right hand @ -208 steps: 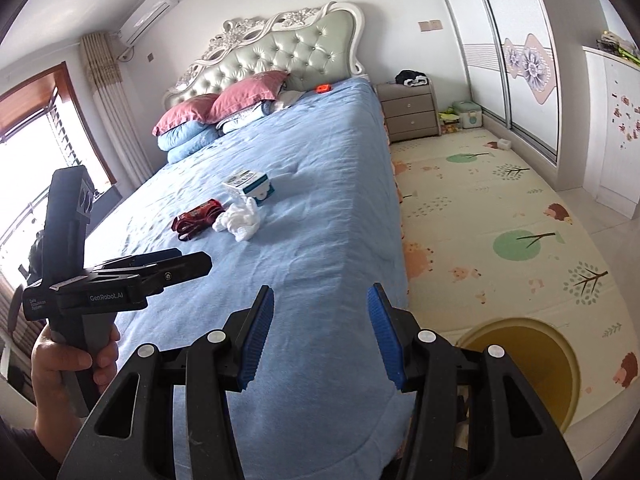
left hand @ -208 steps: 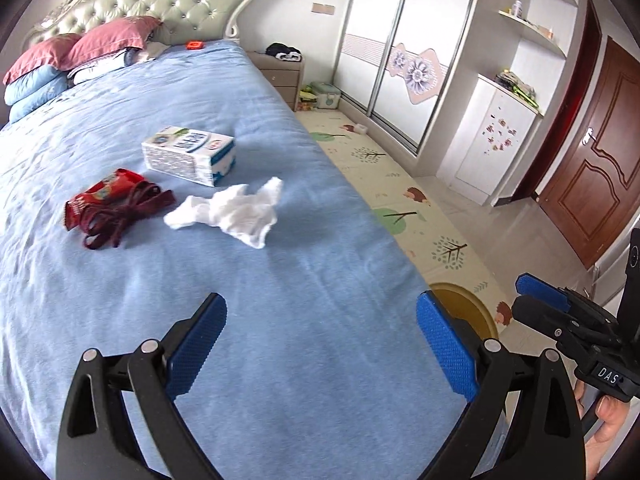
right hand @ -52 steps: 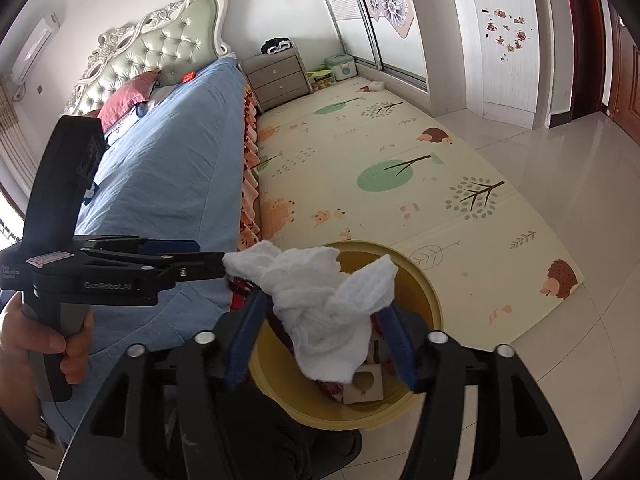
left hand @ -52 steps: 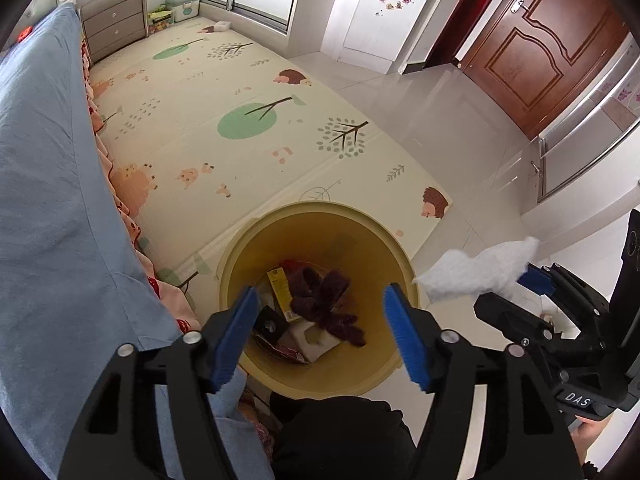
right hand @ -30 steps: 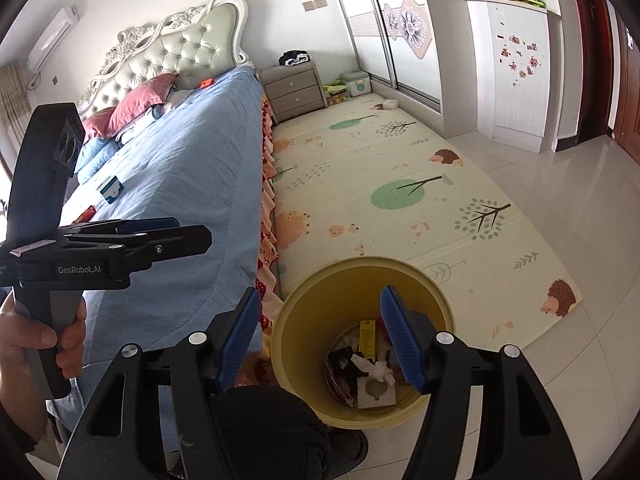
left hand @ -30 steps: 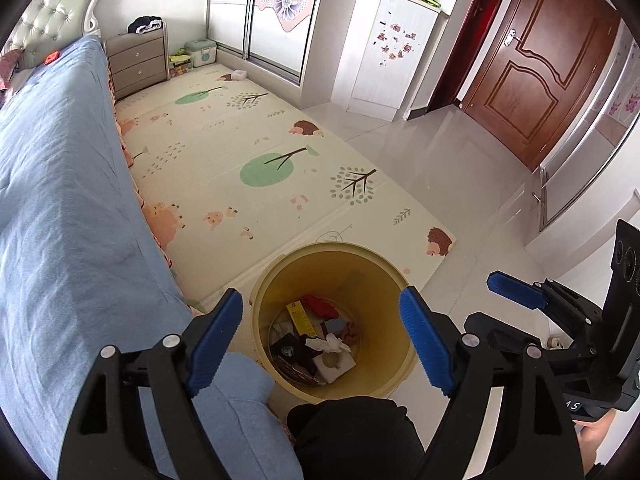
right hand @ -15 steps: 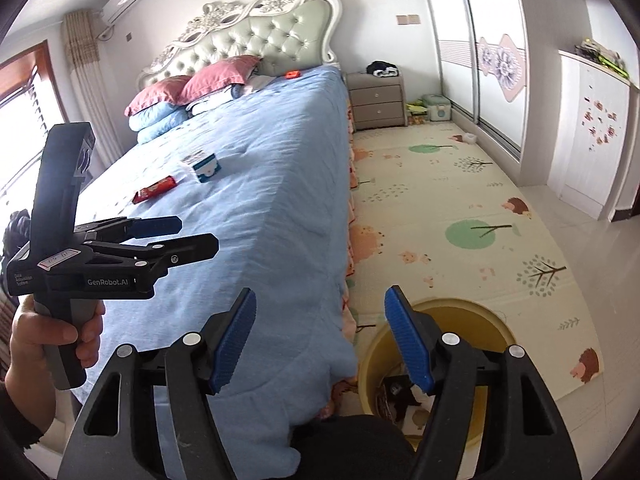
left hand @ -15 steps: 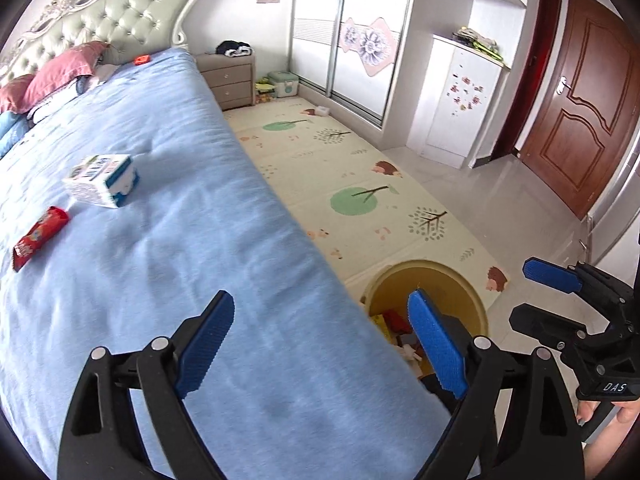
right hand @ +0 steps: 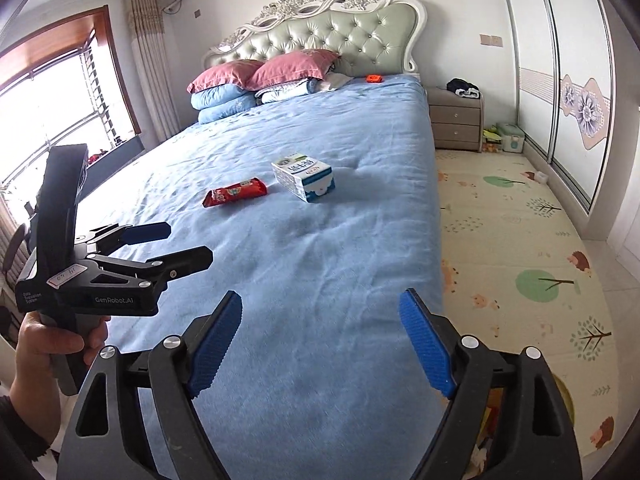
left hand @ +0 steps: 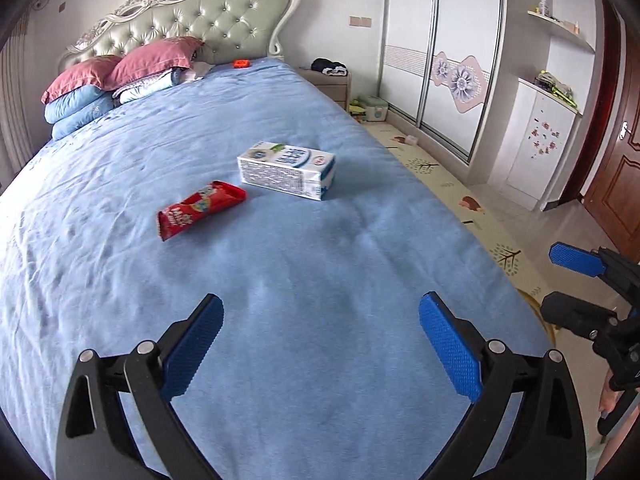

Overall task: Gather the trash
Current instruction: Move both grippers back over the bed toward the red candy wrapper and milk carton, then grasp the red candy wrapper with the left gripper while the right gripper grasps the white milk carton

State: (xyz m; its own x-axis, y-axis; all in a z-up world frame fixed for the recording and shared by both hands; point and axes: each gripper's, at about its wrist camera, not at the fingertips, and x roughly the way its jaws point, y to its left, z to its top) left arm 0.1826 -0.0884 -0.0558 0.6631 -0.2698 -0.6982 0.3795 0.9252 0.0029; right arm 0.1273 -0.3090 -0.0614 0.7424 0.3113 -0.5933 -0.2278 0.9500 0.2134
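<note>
On the blue bed (left hand: 280, 360): red wrapper (left hand: 200, 209) and white carton (left hand: 287, 169), side by side, mid-mattress. Left gripper (left hand: 320, 344) and right gripper (right hand: 320, 344) — jaws opening, nothing between them — over the near end, well apart from both items.

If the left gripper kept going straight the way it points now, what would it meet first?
Probably the bare blue bedspread: the left gripper, jaws opening and empty, aims down short of the red wrapper and carton.

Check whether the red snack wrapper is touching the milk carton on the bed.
Apart. The left wrist view shows a strip of blue bedsheet between the red snack wrapper and the milk carton.
</note>
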